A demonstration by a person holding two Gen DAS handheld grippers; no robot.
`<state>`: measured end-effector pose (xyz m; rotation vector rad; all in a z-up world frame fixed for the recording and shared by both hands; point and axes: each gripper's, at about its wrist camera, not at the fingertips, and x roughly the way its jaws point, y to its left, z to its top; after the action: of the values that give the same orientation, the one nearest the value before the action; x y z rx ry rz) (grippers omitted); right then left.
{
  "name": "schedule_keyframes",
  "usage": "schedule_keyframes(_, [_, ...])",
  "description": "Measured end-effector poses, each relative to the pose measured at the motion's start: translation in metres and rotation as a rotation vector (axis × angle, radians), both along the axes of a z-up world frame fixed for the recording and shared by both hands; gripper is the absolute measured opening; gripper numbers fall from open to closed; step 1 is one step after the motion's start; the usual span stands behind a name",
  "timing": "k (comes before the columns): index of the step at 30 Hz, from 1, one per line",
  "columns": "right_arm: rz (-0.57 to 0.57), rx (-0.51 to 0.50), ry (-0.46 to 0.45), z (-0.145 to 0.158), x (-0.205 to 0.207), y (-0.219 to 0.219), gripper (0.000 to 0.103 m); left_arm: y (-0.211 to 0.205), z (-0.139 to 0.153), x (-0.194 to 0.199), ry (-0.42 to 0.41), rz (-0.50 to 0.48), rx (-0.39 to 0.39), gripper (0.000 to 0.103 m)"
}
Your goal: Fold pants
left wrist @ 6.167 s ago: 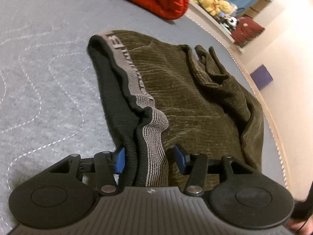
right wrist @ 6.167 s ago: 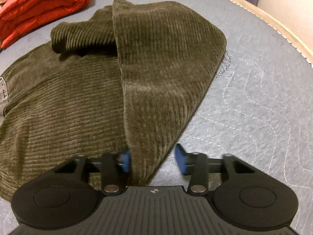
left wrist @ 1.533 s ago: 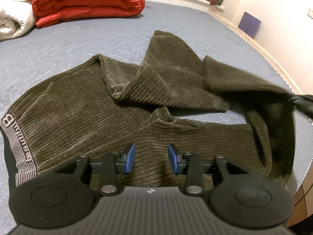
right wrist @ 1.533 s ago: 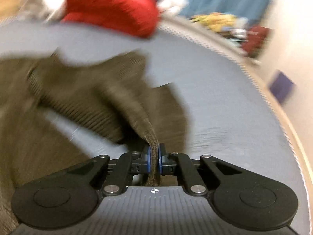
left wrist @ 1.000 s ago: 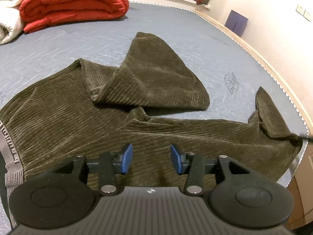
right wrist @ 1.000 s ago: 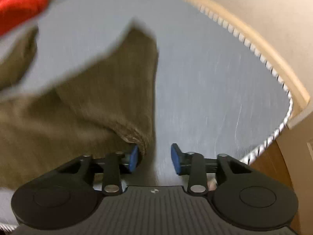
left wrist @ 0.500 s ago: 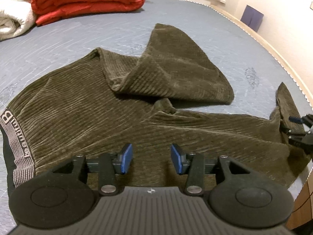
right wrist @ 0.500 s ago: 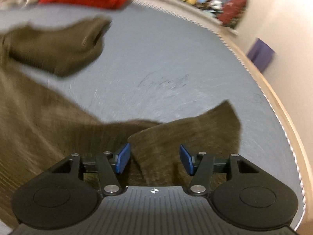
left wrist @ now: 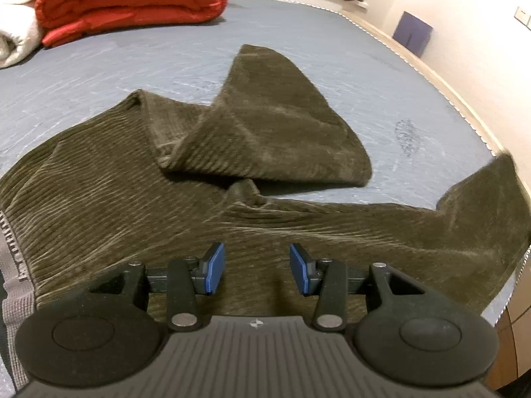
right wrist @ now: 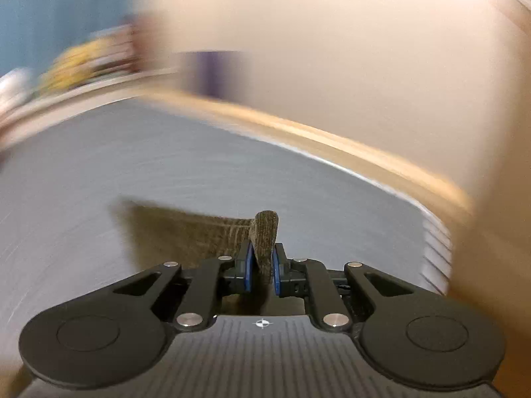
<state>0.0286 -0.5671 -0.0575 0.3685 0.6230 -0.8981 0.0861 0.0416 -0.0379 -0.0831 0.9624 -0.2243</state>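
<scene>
Olive-brown corduroy pants (left wrist: 126,192) lie spread on the grey quilted bed (left wrist: 332,66). One leg (left wrist: 272,132) is folded back over itself in the middle; the other leg (left wrist: 415,229) stretches right to the bed's edge, its end lifted. The grey waistband (left wrist: 13,265) shows at the far left. My left gripper (left wrist: 255,268) is open and empty, just above the pants' seat. My right gripper (right wrist: 262,265) is shut on the cuff of the pants (right wrist: 264,235), which sticks up between the pads. The right wrist view is blurred by motion.
A folded red duvet (left wrist: 129,0) and a white blanket (left wrist: 13,33) lie at the far side of the bed. The bed's wooden edge (left wrist: 448,83) runs along the right, next to a wall with a purple box (left wrist: 411,33).
My right gripper has closed on the cuff of the stretched leg and swung fast; half a second ago it was open over it. The left gripper has barely moved.
</scene>
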Motion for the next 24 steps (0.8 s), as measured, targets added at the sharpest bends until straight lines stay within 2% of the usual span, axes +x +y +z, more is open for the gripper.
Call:
schedule_keyframes(2, [-0.191, 0.161, 0.017, -0.02, -0.021, -0.033, 0.023, -0.003, -0.001, 0.001, 0.001, -0.006, -0.001, 0.049])
schedule_keyframes(3, [-0.238, 0.201, 0.016, -0.026, -0.026, -0.041, 0.023, -0.005, -0.001, 0.002, 0.002, -0.006, 0.001, 0.05])
schedule_keyframes(4, [-0.248, 0.198, 0.014, -0.027, -0.027, -0.043, 0.023, -0.005, -0.002, 0.003, 0.003, -0.004, 0.002, 0.05])
schedule_keyframes(5, [-0.231, 0.167, 0.004, -0.025, -0.022, -0.04, 0.024, -0.006, -0.002, 0.004, 0.005, -0.001, 0.002, 0.051])
schedule_keyframes(6, [-0.19, 0.127, -0.02, -0.02, -0.017, -0.033, 0.03, -0.006, -0.003, 0.005, 0.007, 0.002, 0.003, 0.051])
schedule_keyframes(7, [-0.113, 0.099, -0.052, -0.015, -0.008, -0.022, 0.036, -0.006, -0.004, 0.005, 0.008, 0.004, 0.004, 0.051])
schedule_keyframes(8, [-0.033, 0.09, -0.074, -0.011, -0.002, -0.015, 0.048, -0.006, -0.004, 0.006, 0.009, 0.006, 0.005, 0.051])
schedule_keyframes(9, [0.082, 0.089, -0.089, -0.01, 0.013, -0.001, 0.052, -0.006, -0.005, 0.006, 0.01, 0.006, 0.007, 0.051])
schedule_keyframes(12, [0.312, 0.123, -0.099, -0.016, 0.056, 0.031, 0.052, -0.002, -0.006, 0.006, 0.014, 0.013, 0.009, 0.051])
schedule_keyframes(15, [0.43, 0.17, -0.08, -0.03, 0.092, 0.049, 0.052, 0.007, -0.008, 0.007, 0.018, 0.03, 0.011, 0.052])
schedule_keyframes(19, [0.48, 0.231, -0.026, -0.052, 0.133, 0.051, 0.052, 0.022, -0.01, 0.006, 0.023, 0.061, 0.011, 0.052])
schedule_keyframes(22, [0.435, 0.315, 0.007, -0.062, 0.148, 0.046, 0.053, 0.032, -0.01, 0.006, 0.025, 0.073, 0.009, 0.054])
schedule_keyframes(24, [0.407, 0.296, 0.044, -0.072, 0.152, 0.048, 0.049, 0.036, -0.01, 0.005, 0.026, 0.077, 0.005, 0.054])
